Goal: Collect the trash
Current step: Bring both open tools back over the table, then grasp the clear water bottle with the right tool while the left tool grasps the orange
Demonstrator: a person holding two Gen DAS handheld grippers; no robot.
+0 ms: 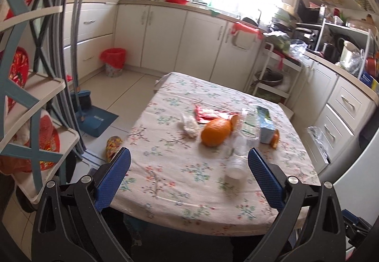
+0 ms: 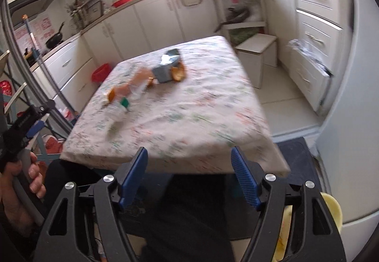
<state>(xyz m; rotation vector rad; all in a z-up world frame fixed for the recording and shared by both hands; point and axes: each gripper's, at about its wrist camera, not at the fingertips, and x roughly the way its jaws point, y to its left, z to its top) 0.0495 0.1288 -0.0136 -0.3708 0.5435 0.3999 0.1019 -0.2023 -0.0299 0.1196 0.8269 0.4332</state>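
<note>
— Blue pads on both claws, is that right? How do they stand?

— Yes. The left claw (image 1: 189,162) has its 2 blue pads spread wide with nothing between them but the flowered cloth of the table (image 1: 189,190). The right claw (image 2: 189,162) is also spread apart and empty, hanging at the near edge of the table (image 2: 213,115).

— Where is the trash relative to the left claw?

— All of it lies ahead of the pads, on the cloth. Nearest is a clear plastic bottle (image 1: 236,162), lying on its side just inside the right-hand pad. Beyond it sits an orange (image 1: 216,132). Left of the orange is a crumpled white tissue (image 1: 189,125), and behind both is a red wrapper (image 1: 210,114). Right of the orange lies a blue-green carton (image 1: 266,125), with a piece of orange peel (image 1: 274,139) touching its far side.

— And from the right claw?

— The same heap lies ahead and to the left of its pads, blurred. The carton (image 2: 167,67) is farthest, the bottle (image 2: 117,110) nearest.

— Any bin?

— A bin with a red liner (image 1: 113,61) stands on the floor, well beyond the left pad, against the cabinets (image 1: 165,39).

— Is the person visible?

— A hand (image 2: 21,181) grips the left claw's handle, at the left edge of the right claw's view.
</note>
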